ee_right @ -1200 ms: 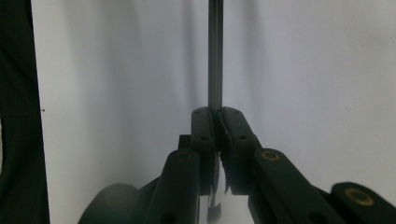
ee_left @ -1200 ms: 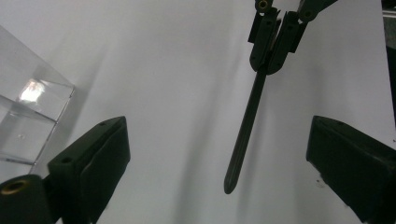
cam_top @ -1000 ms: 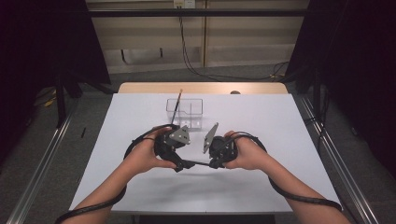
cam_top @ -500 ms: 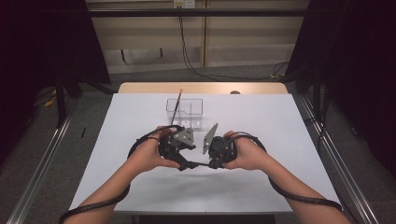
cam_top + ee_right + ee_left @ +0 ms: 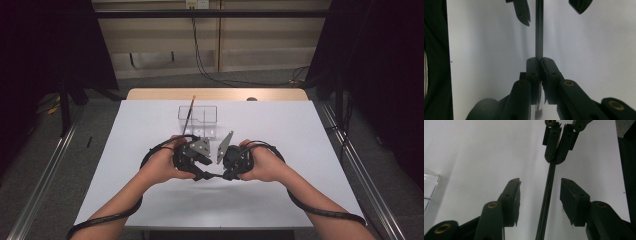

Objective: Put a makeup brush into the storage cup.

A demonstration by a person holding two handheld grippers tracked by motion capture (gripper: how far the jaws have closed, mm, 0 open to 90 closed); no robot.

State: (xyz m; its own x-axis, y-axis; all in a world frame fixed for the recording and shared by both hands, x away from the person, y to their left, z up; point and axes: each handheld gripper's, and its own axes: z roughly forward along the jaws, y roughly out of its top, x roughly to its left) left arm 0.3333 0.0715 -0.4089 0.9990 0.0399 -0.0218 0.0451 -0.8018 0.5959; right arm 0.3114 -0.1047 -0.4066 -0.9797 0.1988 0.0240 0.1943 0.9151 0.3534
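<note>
Thin dark rod [image 5: 539,30] at frame centre, just above tabletop [image 5: 310,145], held level between both hands for handover. Right hand-held gripper [image 5: 540,62] clamped tight on one end. Left hand-held gripper [image 5: 540,192] half open, jaws just been closing, rod between pads, not yet pinched. Clear box [image 5: 205,122] behind, stick [image 5: 189,112] leaning inside.

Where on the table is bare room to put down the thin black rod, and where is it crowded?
The white table is bare to the right of the right gripper, to the left of the left gripper, and along the near edge between the forearms. It is crowded in the middle: both grippers meet on the thin black rod, with the clear plastic box and its pencil just behind.
</note>
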